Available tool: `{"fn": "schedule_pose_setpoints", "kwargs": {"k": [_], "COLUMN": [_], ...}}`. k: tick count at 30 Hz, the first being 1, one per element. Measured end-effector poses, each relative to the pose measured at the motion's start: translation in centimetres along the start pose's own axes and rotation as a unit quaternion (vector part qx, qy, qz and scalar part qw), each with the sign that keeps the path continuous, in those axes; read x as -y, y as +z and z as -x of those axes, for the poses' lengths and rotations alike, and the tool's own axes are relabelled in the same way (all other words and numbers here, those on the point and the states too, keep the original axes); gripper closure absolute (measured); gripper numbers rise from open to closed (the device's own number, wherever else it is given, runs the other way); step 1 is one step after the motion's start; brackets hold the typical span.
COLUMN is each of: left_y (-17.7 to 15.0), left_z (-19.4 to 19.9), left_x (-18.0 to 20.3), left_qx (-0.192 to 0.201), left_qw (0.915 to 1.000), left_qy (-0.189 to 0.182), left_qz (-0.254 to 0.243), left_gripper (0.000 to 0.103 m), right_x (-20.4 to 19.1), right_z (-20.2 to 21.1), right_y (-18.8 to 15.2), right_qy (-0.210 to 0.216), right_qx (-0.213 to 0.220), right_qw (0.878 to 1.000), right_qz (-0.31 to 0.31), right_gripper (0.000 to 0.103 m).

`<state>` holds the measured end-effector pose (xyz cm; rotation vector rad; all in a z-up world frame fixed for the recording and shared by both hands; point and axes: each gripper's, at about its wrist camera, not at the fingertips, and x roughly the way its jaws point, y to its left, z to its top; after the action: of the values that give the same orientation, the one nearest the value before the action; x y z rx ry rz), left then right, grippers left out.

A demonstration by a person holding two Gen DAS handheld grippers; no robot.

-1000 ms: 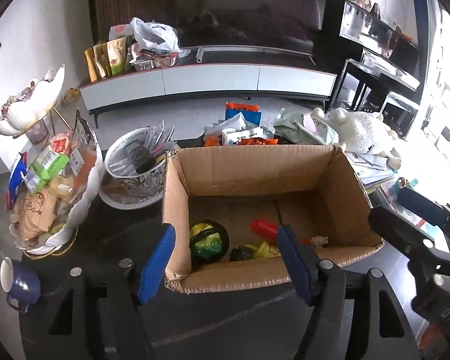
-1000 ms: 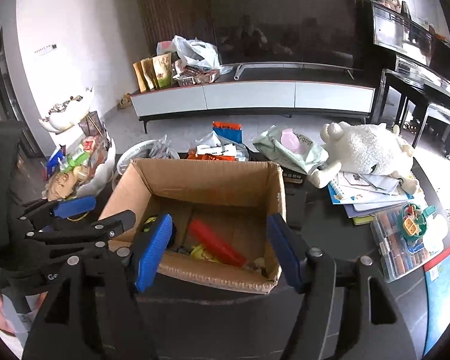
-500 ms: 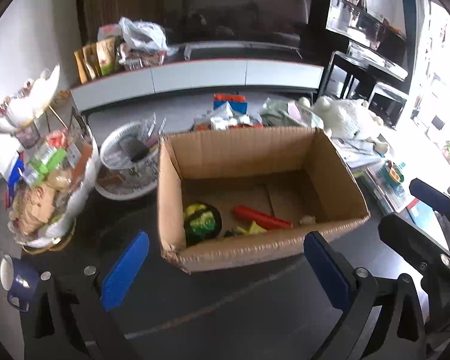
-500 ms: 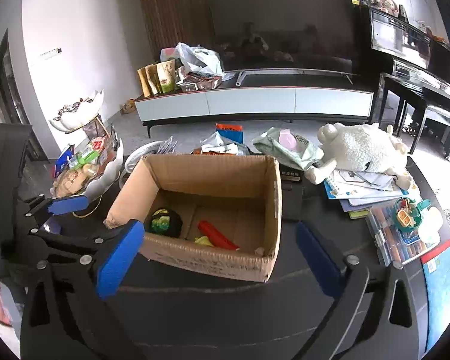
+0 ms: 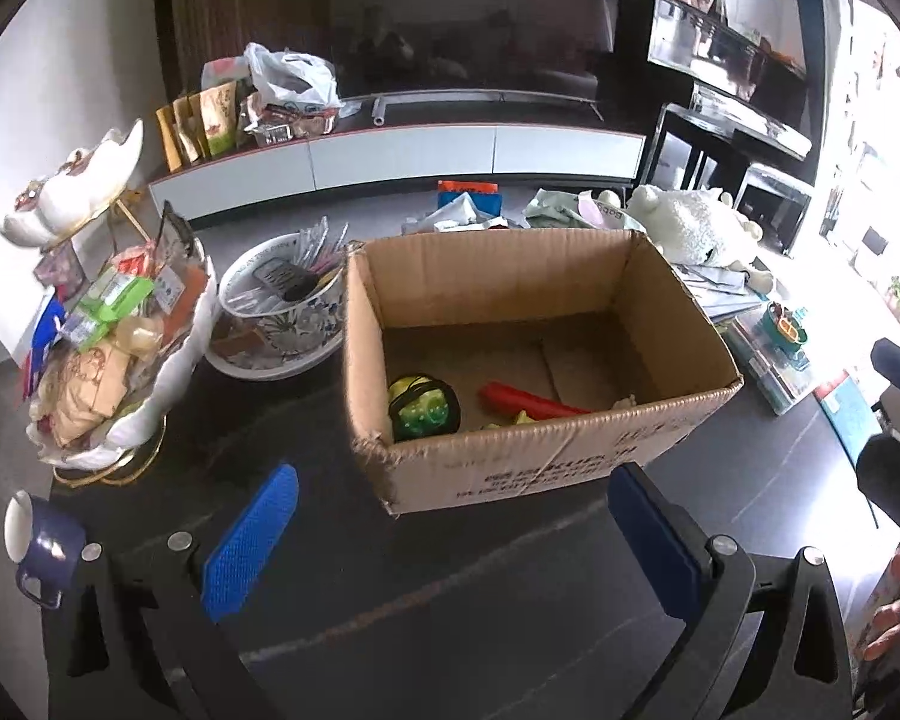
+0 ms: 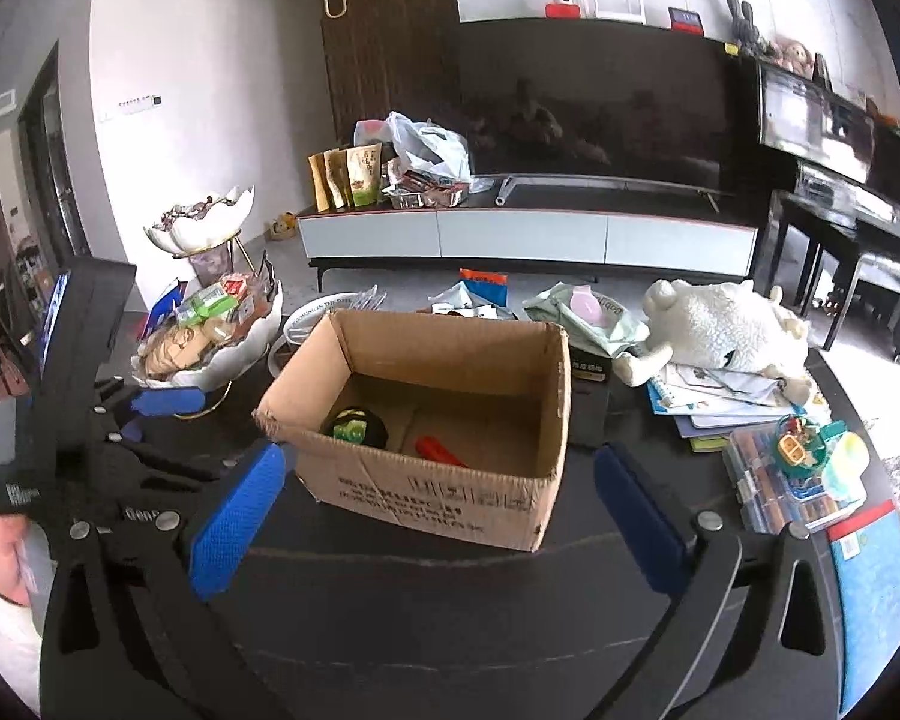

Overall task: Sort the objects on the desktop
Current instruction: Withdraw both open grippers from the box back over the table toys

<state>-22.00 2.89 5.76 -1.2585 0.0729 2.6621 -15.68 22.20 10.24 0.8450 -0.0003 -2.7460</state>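
An open cardboard box (image 5: 528, 468) stands on the dark table; it also shows in the right wrist view (image 6: 444, 492). Inside lie a green and black ball (image 5: 423, 408), a red stick-like toy (image 5: 528, 399) and small yellow bits. The ball (image 6: 354, 423) and the red toy (image 6: 441, 450) show in the right wrist view too. My left gripper (image 5: 450, 531) is open and empty, in front of the box. My right gripper (image 6: 435, 507) is open and empty, in front of the box.
A white snack bowl on a stand (image 5: 120, 348), a patterned bowl of utensils (image 5: 282, 312) and a blue mug (image 5: 42, 540) sit left. A white plush sheep (image 6: 726, 324), papers and a clear case of small parts (image 6: 786, 480) sit right. Wrappers lie behind the box.
Both grippers have opened wide and pulled back from the box toward the table's front edge. The box and its contents have stayed in place.
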Motion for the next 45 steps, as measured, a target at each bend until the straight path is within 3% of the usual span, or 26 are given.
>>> {"fn": "schedule_pose_setpoints", "kwargs": {"k": [7,15,22,33,45], "left_y": [-1.3,-2.8,-5.3,-7.7,-9.7], "left_z": [0.8,2.4,2.7,6.0,8.5], "left_x": [-0.6,-0.8,-0.9,-0.5,0.3], "left_qx": [0.004,0.034,0.016,0.04,0.05], "left_qw": [0.9999,0.9992,0.9997,0.9988,0.9983], "left_qy": [-0.009,-0.012,-0.013,-0.023,0.012], "left_qz": [0.009,0.019,0.013,0.018,0.025], "left_gripper": [0.001,0.001,0.001,0.001,0.001], "right_x": [-0.4,-0.4,-0.4,-1.0,-2.4], "right_z": [0.7,1.2,1.8,3.4,4.9], "right_y": [-1.1,-2.0,-4.1,-7.1,-8.8], "right_qy": [0.007,0.007,0.025,0.028,0.026], "right_qx": [-0.004,-0.008,-0.021,-0.042,-0.051], "right_qw": [1.0,1.0,0.999,0.999,0.998], "right_qz": [0.005,0.003,-0.015,-0.013,-0.007], "right_gripper": [0.001,0.001,0.001,0.001,0.001]}}
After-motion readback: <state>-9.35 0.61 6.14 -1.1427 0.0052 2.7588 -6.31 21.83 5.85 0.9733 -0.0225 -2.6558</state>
